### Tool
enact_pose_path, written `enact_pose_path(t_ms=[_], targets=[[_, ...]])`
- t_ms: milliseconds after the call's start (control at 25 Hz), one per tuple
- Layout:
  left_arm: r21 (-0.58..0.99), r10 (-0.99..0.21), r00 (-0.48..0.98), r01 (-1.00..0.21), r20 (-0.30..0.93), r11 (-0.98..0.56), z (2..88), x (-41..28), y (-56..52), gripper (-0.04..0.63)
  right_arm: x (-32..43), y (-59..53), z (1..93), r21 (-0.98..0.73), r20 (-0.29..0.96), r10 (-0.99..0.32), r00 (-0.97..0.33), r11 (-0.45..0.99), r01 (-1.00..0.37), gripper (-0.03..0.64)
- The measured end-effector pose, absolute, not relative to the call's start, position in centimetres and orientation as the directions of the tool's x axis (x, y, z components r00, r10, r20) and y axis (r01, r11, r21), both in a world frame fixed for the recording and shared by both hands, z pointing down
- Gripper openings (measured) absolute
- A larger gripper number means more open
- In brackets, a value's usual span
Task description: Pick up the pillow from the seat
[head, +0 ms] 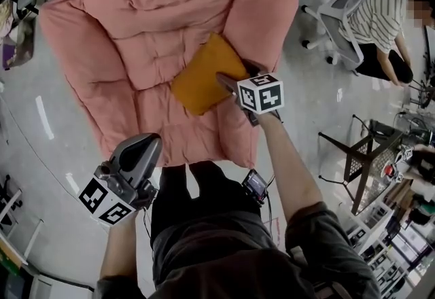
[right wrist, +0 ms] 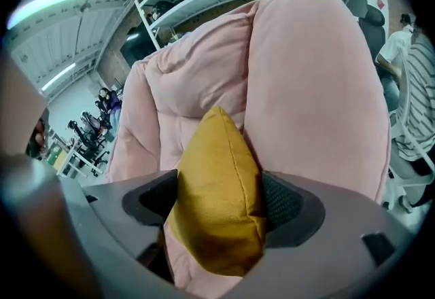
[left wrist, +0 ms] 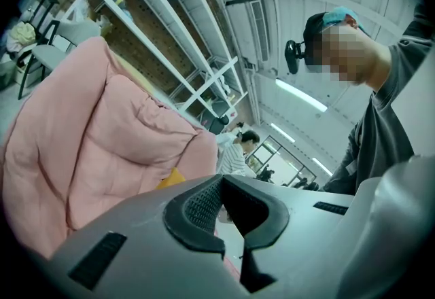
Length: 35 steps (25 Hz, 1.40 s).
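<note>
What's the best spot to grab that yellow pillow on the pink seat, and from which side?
Probably the thin seamed corner of the pillow nearest the person, approached from the open front of the seat. The pillow leans tilted against the seat's padded side, so that corner sticks out free and is narrow enough to fit between jaws. The right tool has its open jaws either side of it.

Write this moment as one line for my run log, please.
right gripper: open, astride yellow pillow corner | yellow pillow: on pink seat, not lifted | left gripper: shut, empty, away from pillow
</note>
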<state>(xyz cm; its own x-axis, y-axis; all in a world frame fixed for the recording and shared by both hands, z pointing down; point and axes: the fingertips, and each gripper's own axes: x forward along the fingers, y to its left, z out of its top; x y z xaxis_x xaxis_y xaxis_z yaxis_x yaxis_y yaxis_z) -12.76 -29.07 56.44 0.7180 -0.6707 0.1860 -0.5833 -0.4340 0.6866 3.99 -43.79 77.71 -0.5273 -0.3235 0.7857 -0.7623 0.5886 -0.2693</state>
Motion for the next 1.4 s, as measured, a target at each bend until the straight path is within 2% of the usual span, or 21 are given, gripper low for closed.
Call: enact_pose_path(t_ms=[440, 640, 760, 1120, 1400], targets=[[0.705, -0.664, 0.725, -0.567, 0.182, -0.425, 57.3, -14.1, -28.1, 0.009, 2.9, -42.6, 80.4, -0.263, 0.819, -0.285, -0.498, 0.585, -0.767, 0.322], [0.700, -0.661, 0.729, -0.565, 0.175, -0.437, 56.7, -14.2, -27.5, 0.009, 2.5, -41.7, 79.9, -0.221, 0.827, -0.290, -0.482, 0.621, -0.752, 0.222], [0.693, -0.659, 0.734, -0.562, 0.165, -0.452, 55.9, -14.5, -27.1, 0.009, 1.9, -40.7, 79.1, -0.196, 0.828, -0.297, -0.475, 0.641, -0.742, 0.190], [0.657, -0.658, 0.741, -0.564, 0.135, -0.500, 51.8, -14.9, -25.9, 0.009, 1.8, -38.4, 72.8, -0.140, 0.799, -0.356, -0.484, 0.673, -0.726, 0.173], [0.612, -0.663, 0.742, -0.573, 0.104, -0.545, 47.7, -15.3, -23.8, 0.009, 2.6, -37.3, 64.5, -0.092, 0.742, -0.437, -0.508, 0.685, -0.723, 0.173]])
